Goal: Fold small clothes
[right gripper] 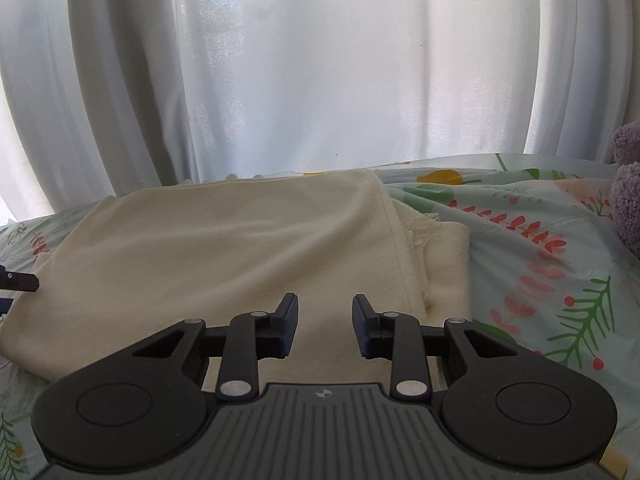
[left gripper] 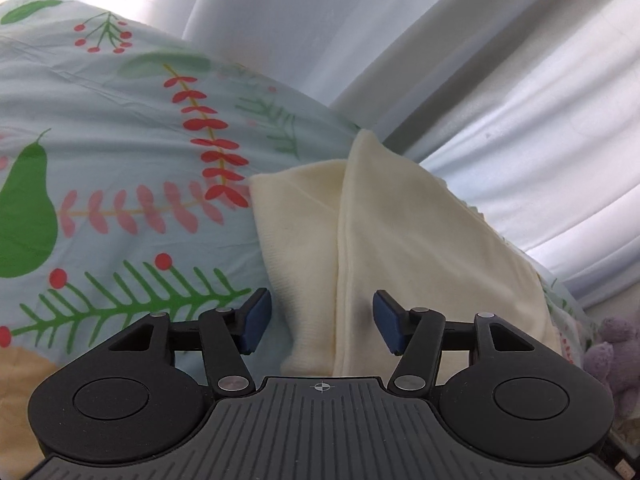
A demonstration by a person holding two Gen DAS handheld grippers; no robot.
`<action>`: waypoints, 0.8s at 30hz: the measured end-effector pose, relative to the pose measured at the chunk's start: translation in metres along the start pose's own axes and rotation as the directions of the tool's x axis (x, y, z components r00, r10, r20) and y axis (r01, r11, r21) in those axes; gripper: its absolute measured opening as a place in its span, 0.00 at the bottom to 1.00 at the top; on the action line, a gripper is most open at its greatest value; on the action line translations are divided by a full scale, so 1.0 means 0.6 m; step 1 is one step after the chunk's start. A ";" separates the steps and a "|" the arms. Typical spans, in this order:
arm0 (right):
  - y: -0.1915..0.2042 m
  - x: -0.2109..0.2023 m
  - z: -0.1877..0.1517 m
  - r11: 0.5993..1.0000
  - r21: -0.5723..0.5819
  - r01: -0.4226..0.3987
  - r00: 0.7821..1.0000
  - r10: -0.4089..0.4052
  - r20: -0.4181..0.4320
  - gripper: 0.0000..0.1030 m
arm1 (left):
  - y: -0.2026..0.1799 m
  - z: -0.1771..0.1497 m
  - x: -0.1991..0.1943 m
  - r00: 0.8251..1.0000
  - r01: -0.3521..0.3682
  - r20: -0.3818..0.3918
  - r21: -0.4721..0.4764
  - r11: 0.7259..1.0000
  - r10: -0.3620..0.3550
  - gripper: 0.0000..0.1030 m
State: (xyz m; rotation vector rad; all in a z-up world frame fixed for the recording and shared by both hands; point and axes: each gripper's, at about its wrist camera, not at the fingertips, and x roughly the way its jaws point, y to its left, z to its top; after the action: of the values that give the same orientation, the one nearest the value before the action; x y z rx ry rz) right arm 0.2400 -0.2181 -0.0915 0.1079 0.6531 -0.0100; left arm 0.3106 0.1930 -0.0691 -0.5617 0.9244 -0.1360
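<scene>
A cream garment (left gripper: 400, 220) lies folded on the bed, one layer lapped over another along a lengthwise crease. My left gripper (left gripper: 322, 316) hovers over its near end. The jaws stand apart and the blue pads (left gripper: 256, 320) touch no cloth. In the right wrist view the same cream garment (right gripper: 220, 248) spreads flat, with a hemmed top layer and a frayed lower layer showing at its right side. My right gripper (right gripper: 325, 316) is open just above the near edge, nothing pinched between its pads (right gripper: 290, 320).
The bedsheet (left gripper: 120, 160) is pale blue with leaf and berry prints. White curtains (right gripper: 320, 80) hang right behind the bed. A purple plush toy (right gripper: 628, 200) sits at the right. A black gripper part (right gripper: 20, 280) pokes in at the left edge.
</scene>
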 end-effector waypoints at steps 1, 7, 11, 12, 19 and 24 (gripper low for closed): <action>0.003 -0.004 -0.003 1.000 -0.013 0.002 1.000 -0.002 0.000 0.27 | 0.002 0.001 0.003 1.000 0.012 -0.011 -0.012 1.000 -0.013 0.43; 0.012 -0.018 -0.019 0.998 -0.055 0.010 1.000 -0.010 -0.002 0.17 | -0.001 0.007 0.007 1.000 0.022 -0.011 -0.017 1.000 -0.023 0.17; 0.005 -0.020 -0.024 0.999 -0.025 0.034 0.999 -0.034 -0.010 0.16 | -0.039 0.009 -0.018 0.999 0.041 0.031 0.057 0.998 -0.042 0.16; 0.002 -0.022 -0.024 0.999 -0.021 0.041 0.999 -0.041 -0.007 0.16 | -0.053 0.010 -0.025 0.998 0.054 0.040 0.077 0.996 -0.058 0.16; -0.004 -0.034 -0.014 0.998 0.005 0.069 0.997 -0.069 0.028 0.16 | -0.212 -0.021 -0.028 0.988 0.142 0.015 0.282 0.949 -0.152 0.16; -0.003 -0.032 -0.016 0.998 0.011 0.068 0.997 -0.068 0.020 0.16 | -0.273 -0.071 0.057 0.992 0.116 -0.078 0.310 0.944 -0.096 0.16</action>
State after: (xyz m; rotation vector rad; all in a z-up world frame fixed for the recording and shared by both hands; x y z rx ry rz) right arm 0.2188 -0.2196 -0.0875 0.0951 0.6360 -0.0797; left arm 0.3182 0.0252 -0.0298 -0.3118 0.9107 -0.3929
